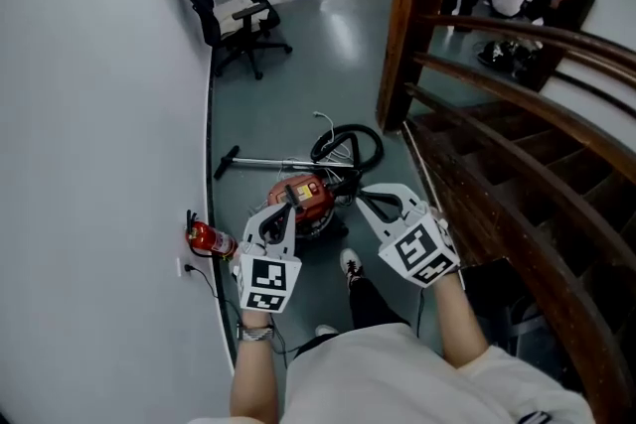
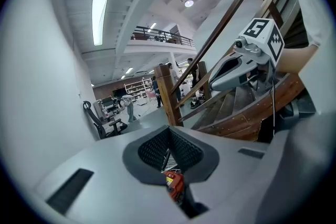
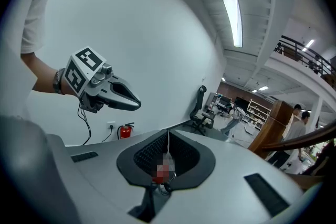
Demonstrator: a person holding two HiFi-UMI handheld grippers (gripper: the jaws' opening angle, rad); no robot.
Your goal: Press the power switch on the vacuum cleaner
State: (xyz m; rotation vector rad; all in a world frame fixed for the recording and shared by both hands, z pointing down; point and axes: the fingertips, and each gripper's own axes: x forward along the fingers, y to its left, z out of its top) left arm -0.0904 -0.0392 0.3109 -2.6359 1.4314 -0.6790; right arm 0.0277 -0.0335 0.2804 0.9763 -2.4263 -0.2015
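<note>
Floor: vacuum cleaner untouched; left gripper shut (empty); right gripper probably.

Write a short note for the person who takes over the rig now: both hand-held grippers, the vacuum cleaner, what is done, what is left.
Left hand-held gripper: jaws shut, empty, in the air over the vacuum cleaner.
Right hand-held gripper: jaws shut, empty, in the air beside the left one.
Vacuum cleaner: red, on the floor near the foot of the wooden staircase, with its hose looped and its wand lying behind it.
Done: cannot tell whether the power switch was pressed; it is too small to see.
Left: probably lower one gripper to the vacuum cleaner, find the power switch, press it.
</note>
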